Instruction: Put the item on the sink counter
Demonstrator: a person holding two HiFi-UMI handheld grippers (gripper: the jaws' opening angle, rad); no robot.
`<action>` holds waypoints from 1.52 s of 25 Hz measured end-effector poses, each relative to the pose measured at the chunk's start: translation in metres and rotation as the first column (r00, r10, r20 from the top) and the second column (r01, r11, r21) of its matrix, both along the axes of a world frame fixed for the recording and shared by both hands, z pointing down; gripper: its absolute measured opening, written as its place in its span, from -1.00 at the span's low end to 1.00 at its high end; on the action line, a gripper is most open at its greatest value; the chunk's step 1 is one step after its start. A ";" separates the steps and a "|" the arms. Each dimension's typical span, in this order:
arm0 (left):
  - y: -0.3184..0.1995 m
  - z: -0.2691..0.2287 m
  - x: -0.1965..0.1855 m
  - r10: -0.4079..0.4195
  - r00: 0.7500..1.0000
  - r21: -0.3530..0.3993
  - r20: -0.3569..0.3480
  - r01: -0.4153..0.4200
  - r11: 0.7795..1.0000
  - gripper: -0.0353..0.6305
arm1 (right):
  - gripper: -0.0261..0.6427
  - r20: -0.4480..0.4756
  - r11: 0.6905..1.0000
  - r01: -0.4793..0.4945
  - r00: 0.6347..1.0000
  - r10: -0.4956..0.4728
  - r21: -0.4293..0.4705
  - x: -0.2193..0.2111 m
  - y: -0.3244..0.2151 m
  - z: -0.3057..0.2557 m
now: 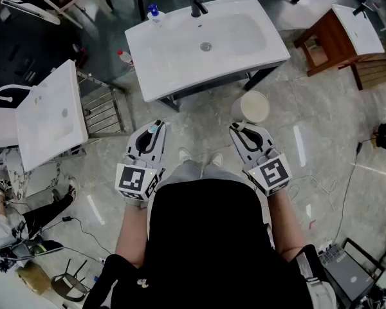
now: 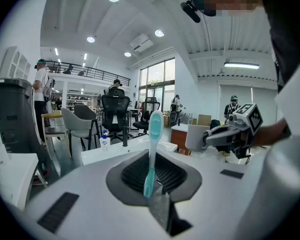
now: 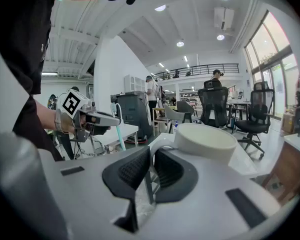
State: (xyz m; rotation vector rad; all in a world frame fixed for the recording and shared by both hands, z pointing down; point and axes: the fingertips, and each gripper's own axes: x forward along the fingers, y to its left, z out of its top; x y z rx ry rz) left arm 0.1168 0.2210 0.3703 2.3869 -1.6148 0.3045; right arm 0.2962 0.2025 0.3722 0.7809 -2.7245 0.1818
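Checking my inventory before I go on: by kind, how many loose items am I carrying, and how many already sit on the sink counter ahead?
toothbrush: 1, clamped in the left hand-held gripper
mug: 1, held by its handle in the right hand-held gripper
bottle: 1, blue-capped, standing on the sink counter
Total: 3
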 end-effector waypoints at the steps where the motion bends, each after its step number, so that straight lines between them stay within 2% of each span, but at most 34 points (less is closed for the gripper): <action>1: 0.002 0.000 -0.003 0.002 1.000 -0.001 0.002 -0.002 1.000 -0.76 | -0.78 0.002 1.000 -0.004 1.000 0.004 -0.002 -0.003 0.000 0.001; 6: 0.012 0.004 -0.024 0.003 1.000 -0.006 -0.009 -0.003 1.000 -0.76 | -0.78 -0.009 1.000 -0.010 1.000 0.010 -0.002 -0.021 0.003 0.004; 12: 0.020 0.011 -0.067 -0.032 0.999 -0.014 -0.026 0.032 0.999 -0.76 | -0.78 0.067 0.999 -0.030 0.997 0.033 -0.041 -0.053 -0.004 -0.002; 22: 0.021 0.023 -0.136 -0.058 0.996 0.002 -0.069 0.059 0.998 -0.76 | -0.78 -0.012 1.000 -0.007 1.000 0.007 -0.019 -0.124 -0.014 -0.004; 28: 0.023 0.039 -0.180 -0.104 0.992 -0.025 -0.073 0.102 0.994 -0.76 | -0.78 -0.022 1.000 0.031 0.999 -0.031 0.003 -0.163 -0.029 0.006; 32: 0.018 0.043 -0.190 -0.145 0.986 -0.043 -0.078 0.142 0.989 -0.76 | -0.78 -0.019 0.995 0.098 0.995 -0.098 -0.006 -0.184 -0.043 0.006; 38: -0.009 0.051 -0.192 -0.200 0.978 -0.079 -0.064 0.194 0.978 -0.76 | -0.78 0.000 0.990 0.133 0.991 -0.133 -0.040 -0.196 -0.094 0.022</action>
